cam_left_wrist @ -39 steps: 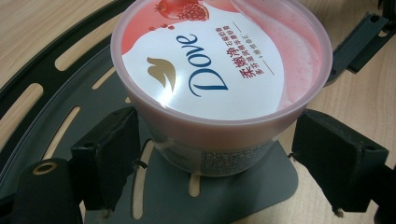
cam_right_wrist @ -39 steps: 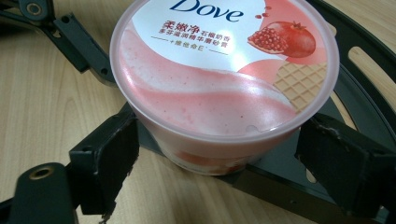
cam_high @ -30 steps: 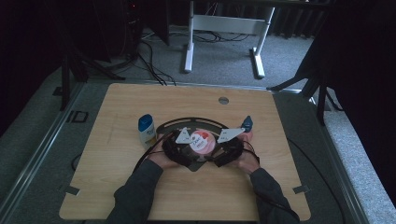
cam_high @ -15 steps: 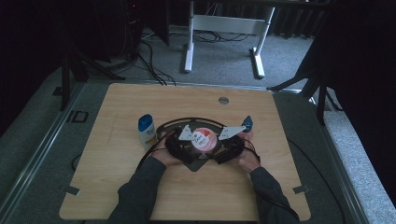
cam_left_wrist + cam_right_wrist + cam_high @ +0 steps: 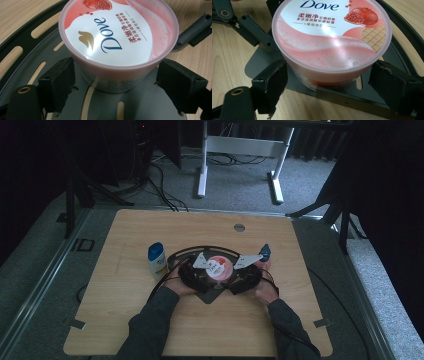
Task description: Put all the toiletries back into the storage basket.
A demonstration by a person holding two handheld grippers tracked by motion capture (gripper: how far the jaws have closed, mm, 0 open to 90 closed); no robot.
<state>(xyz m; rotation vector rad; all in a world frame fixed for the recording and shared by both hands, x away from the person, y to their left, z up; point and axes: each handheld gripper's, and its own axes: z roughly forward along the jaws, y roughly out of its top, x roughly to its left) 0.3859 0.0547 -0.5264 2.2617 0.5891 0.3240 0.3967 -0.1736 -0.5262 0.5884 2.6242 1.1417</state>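
Tub point(image 5: 219, 266) shifted right — both grippers' jaws flank it (gaps visible)

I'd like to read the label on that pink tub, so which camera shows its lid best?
The left gripper view: the pink tub is close, its Dove logo whole and sharp. The right gripper view shows the lid's pomegranate picture, with the logo cut off at the top. In the high view the tub is small, its print unreadable.

I see Dove tub point(image 5: 219, 266) hemmed both sides: left tongs point(image 5: 196, 270) and right tongs point(image 5: 246, 271) flank it. Bottle point(image 5: 157, 260) stands left of tub, blue clip point(image 5: 264, 252) right. Bare table point(image 5: 200, 227) beyond tub, open passage.
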